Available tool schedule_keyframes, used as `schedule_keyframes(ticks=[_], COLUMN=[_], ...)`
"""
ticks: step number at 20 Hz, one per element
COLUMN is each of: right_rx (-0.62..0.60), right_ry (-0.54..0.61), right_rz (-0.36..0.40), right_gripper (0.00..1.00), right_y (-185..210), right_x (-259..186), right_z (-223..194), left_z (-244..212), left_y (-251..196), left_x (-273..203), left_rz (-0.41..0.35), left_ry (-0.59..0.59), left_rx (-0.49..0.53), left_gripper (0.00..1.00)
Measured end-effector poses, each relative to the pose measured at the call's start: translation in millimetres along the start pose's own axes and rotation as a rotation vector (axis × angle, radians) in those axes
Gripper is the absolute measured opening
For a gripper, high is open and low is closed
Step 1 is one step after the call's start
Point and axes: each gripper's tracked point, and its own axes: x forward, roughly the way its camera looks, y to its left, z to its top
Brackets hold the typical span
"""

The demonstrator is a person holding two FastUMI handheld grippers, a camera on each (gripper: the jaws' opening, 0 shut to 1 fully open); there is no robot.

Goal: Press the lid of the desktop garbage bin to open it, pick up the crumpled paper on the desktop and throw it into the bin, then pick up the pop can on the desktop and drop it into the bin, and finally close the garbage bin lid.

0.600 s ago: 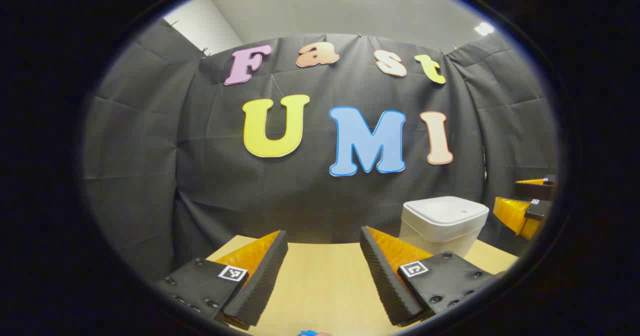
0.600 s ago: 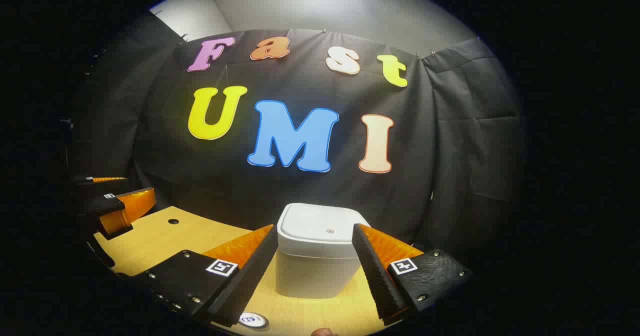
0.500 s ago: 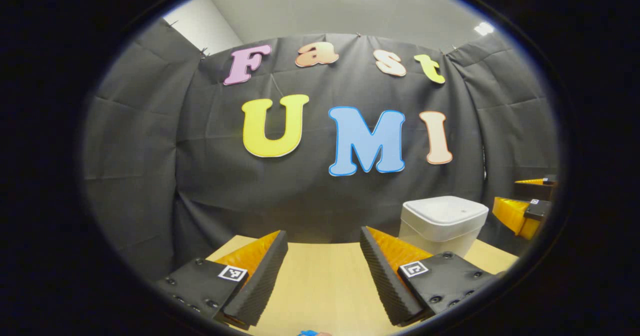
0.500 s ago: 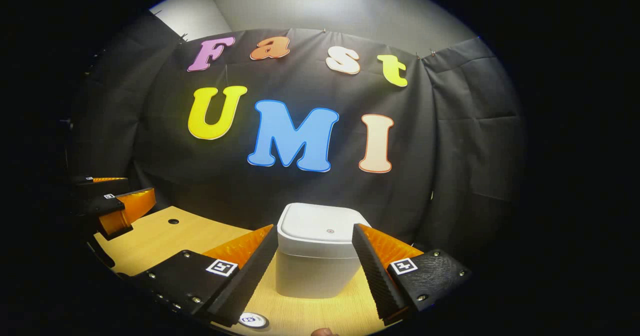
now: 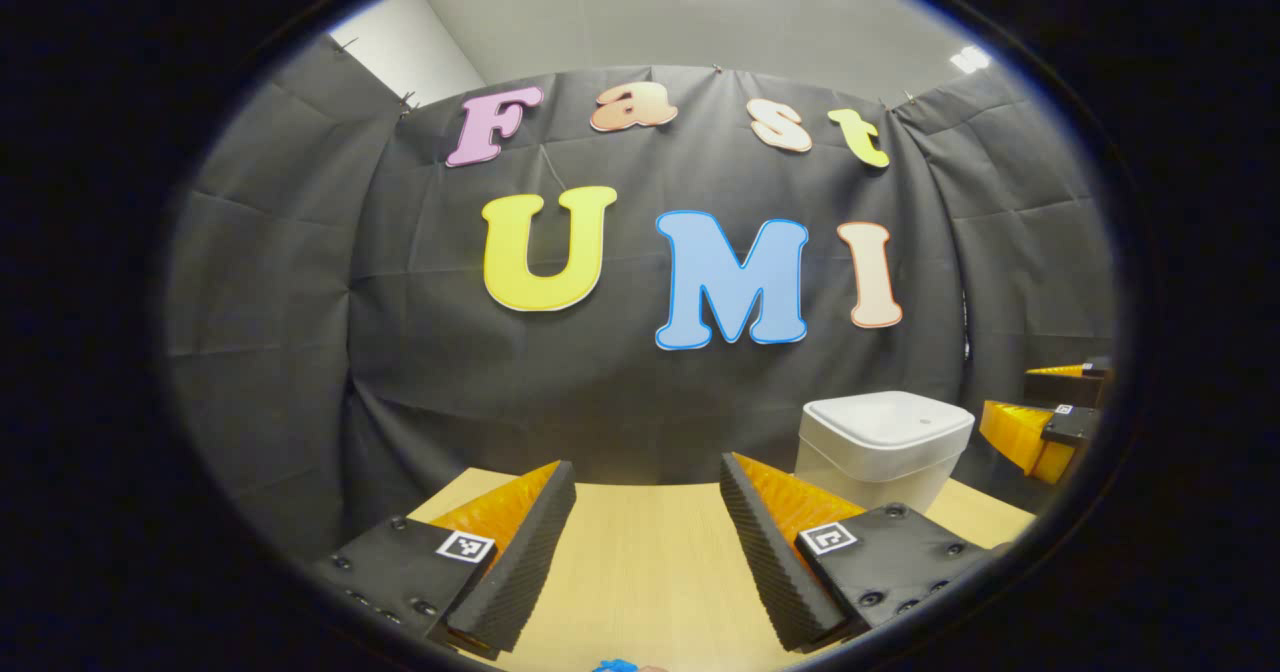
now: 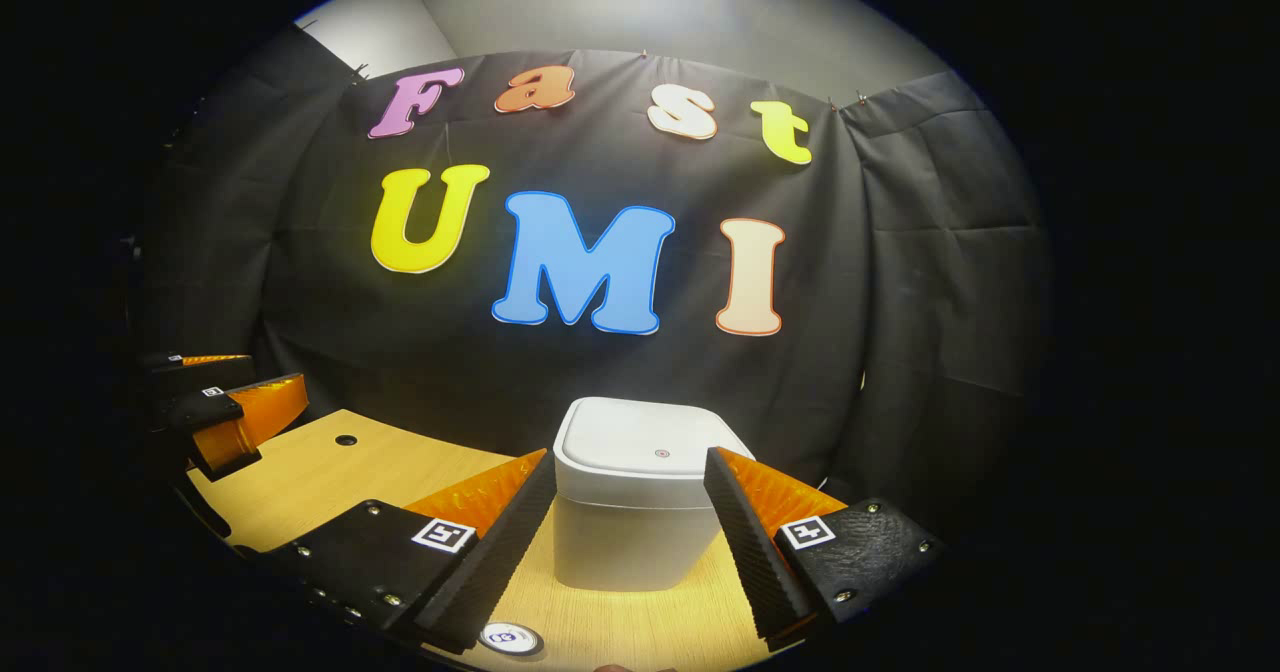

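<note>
A white desktop bin [image 6: 636, 512] with its lid [image 6: 650, 447] down stands on the wooden table [image 6: 400, 472], straight ahead in the right gripper view. My right gripper [image 6: 628, 455] is open, its fingers framing the bin from just in front without touching it. In the left gripper view the same bin [image 5: 885, 447] sits at the right. My left gripper [image 5: 645, 464] is open over bare table [image 5: 640, 552] with nothing between its fingers. A small round white-and-blue object [image 6: 508, 638] lies at the bottom edge; I cannot tell what it is.
The black cloth wall hangs close behind the bin and the table's far edge. A small round hole [image 6: 346, 440] marks the tabletop at the left. The left gripper [image 6: 275, 370] shows at the far left, the right gripper [image 5: 1010, 394] at the far right beside the bin.
The right gripper has crept a little closer to the bin and tipped slightly down, so the bin looks a bit larger. The left gripper has barely moved.
</note>
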Motion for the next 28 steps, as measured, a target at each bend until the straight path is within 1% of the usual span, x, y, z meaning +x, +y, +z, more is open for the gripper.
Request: schedule_keyframes(ticks=[5, 12, 13, 14, 15, 16, 17, 18, 19, 20, 21, 22, 23, 24, 25, 28], right_rx=[0.021, 0.028, 0.033, 0.042, 0.055, 0.069, 0.082, 0.096, 0.105, 0.111, 0.118, 0.122, 0.134, 0.153, 0.162, 0.166], right_ry=[0.012, 0.03, 0.036, 0.042, 0.047, 0.052, 0.058, 0.058, 0.066, 0.07, 0.081, 0.094, 0.101, 0.109, 0.118, 0.139], right_rz=[-0.011, 0.001, 0.006, 0.01, 0.017, 0.026, 0.014, 0.021, 0.018, 0.018, 0.026, 0.025, 0.009, 0.016, 0.017, 0.026], right_gripper=[0.95, 0.95, 0.91, 0.91, 0.89, 0.89, 0.88, 0.87, 0.7, 0.67, 0.63, 0.62, 0.55, 0.48, 0.34, 0.34], right_y=[-2, -3, -4, -4, -5, -6, -10, -11, -12, -14, -14, -15, -22, -21, -23, -24], right_x=[2, 11, 15, 16, 20, 24, 28, 32, 34, 40, 44, 50, 55, 58, 64, 76], right_z=[-2, -7, -8, -8, -9, -9, -10, -10, -12, -12, -15, -18, -20, -20, -21, -26], left_z=[0, -1, -1, -1, -1, -1, -1, -1, -2, -1, -1, -1, -1, -1, -1, -2], left_y=[0, -2, -2, -2, -2, -2, -2, -2, -1, -1, -1, -1, -1, -1, 0, 2], left_x=[-1, -1, -1, -2, -2, -2, -2, -2, -3, -3, -3, -3, -4, -5, -6, -6], left_rz=[0.002, 0.007, 0.009, 0.012, 0.016, 0.022, 0.026, 0.031, 0.035, 0.04, 0.044, 0.049, 0.053, 0.057, 0.061, 0.074], left_ry=[-0.009, -0.006, -0.006, -0.008, -0.007, -0.008, -0.009, -0.008, -0.007, -0.008, -0.008, -0.008, -0.009, -0.01, -0.009, -0.007], left_rx=[0.006, 0.008, 0.01, 0.012, 0.014, 0.015, 0.016, 0.017, 0.018, 0.018, 0.02, 0.023, 0.025, 0.027, 0.028, 0.029], left_gripper=[1.0, 1.0, 1.0, 1.0, 0.95, 0.99, 1.0, 1.0, 1.0, 1.0, 0.95, 1.0, 1.0, 1.0, 1.0, 1.0])
